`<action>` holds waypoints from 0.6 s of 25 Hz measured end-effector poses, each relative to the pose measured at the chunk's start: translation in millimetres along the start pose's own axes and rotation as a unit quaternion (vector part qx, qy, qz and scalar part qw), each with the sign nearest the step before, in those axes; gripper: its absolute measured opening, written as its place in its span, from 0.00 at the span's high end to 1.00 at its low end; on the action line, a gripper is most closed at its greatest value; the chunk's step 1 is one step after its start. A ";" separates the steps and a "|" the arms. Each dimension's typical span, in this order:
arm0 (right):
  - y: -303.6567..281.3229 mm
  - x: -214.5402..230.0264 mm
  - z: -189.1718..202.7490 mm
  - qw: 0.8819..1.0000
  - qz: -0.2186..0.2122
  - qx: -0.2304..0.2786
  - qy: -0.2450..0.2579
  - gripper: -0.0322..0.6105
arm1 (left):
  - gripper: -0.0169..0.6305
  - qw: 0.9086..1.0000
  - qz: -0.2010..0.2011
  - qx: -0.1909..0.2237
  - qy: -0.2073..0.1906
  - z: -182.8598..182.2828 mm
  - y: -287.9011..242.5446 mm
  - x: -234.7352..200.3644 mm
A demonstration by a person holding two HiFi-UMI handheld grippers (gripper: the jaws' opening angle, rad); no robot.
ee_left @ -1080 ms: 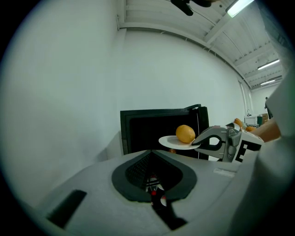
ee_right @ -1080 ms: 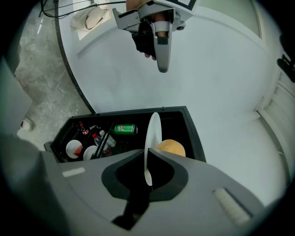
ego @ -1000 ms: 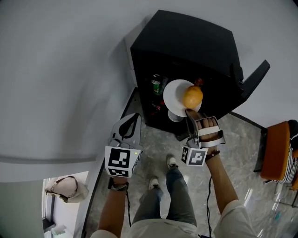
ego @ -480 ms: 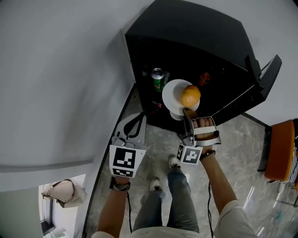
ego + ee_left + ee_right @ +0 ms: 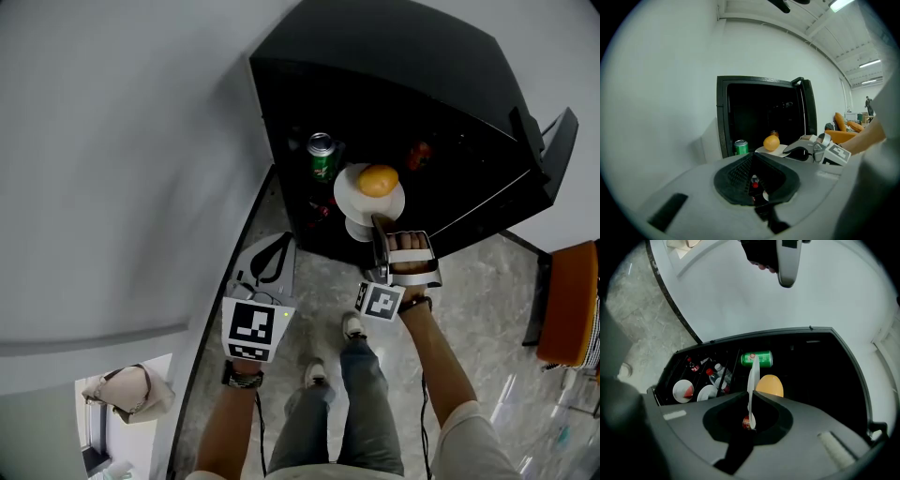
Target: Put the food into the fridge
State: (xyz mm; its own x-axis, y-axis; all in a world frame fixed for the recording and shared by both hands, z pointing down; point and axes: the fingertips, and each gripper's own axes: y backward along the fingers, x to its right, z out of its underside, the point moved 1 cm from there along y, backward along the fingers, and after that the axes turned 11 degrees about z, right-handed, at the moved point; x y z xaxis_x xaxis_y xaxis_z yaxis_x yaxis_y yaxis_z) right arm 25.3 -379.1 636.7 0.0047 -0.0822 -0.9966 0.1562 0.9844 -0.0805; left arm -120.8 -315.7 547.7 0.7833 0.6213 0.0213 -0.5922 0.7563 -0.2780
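Nearest you, your left gripper (image 5: 274,251) hangs low in front of the fridge (image 5: 394,56), its jaws pressed together on nothing. Ahead, your right gripper (image 5: 379,226) pinches the near rim of a white plate (image 5: 348,201). The plate carries one orange (image 5: 378,180) and is held at the mouth of the open black fridge. Just beyond, inside, a green can (image 5: 322,157) stands upright. Lower down, bottles (image 5: 715,373) and two small white dishes (image 5: 682,391) fill the lower compartment.

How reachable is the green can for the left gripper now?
Probably yes. The fridge stands open, the green can sits at its left front, in plain sight ahead of the empty left gripper; the plate in the right gripper is to the can's right.
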 end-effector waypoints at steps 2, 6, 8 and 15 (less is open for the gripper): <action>-5.2 -7.2 1.7 1.000 -0.002 -0.005 0.003 0.91 | 0.98 1.000 0.000 -0.002 0.001 3.8 -0.8 -1.7; -14.4 -24.2 2.5 1.000 -0.015 -0.011 0.001 0.91 | 0.98 1.000 -0.002 -0.008 0.003 13.6 -3.3 -4.6; -18.5 -32.6 3.7 1.000 -0.021 -0.014 0.001 0.91 | 0.98 1.000 -0.001 -0.012 0.004 18.7 -5.6 -4.9; -30.3 -53.0 11.3 0.999 -0.031 -0.028 -0.002 0.91 | 0.98 1.000 -0.003 -0.026 0.007 33.3 -11.3 -9.4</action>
State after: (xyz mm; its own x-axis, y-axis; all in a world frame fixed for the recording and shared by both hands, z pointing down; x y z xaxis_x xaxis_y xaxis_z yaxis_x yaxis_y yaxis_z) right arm 31.5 -406.3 692.2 0.0009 -0.1440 -0.9896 0.1003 0.9846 -0.1432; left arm -127.8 -323.2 582.6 0.7896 0.6135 0.0098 -0.5773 0.7482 -0.3270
